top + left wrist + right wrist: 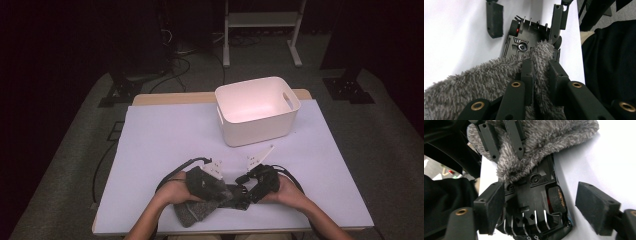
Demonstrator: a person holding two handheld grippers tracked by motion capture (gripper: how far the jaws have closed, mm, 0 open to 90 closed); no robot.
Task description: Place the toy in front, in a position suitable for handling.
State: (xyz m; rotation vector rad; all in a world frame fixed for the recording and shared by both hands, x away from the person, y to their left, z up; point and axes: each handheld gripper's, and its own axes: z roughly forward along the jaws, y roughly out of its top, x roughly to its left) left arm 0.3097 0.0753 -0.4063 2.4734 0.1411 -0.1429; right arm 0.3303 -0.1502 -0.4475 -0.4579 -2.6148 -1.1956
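The left gripper's (541, 75) jaws were clenched on a fold of the grey fuzzy cloth (481, 82), while the right gripper's (536, 205) jaws stood released and apart, nothing pinched between them. The cloth (200, 210) lay at the table's (165, 135) near edge, about six o'clock from the white bin (256, 110), with both grippers meeting over it.
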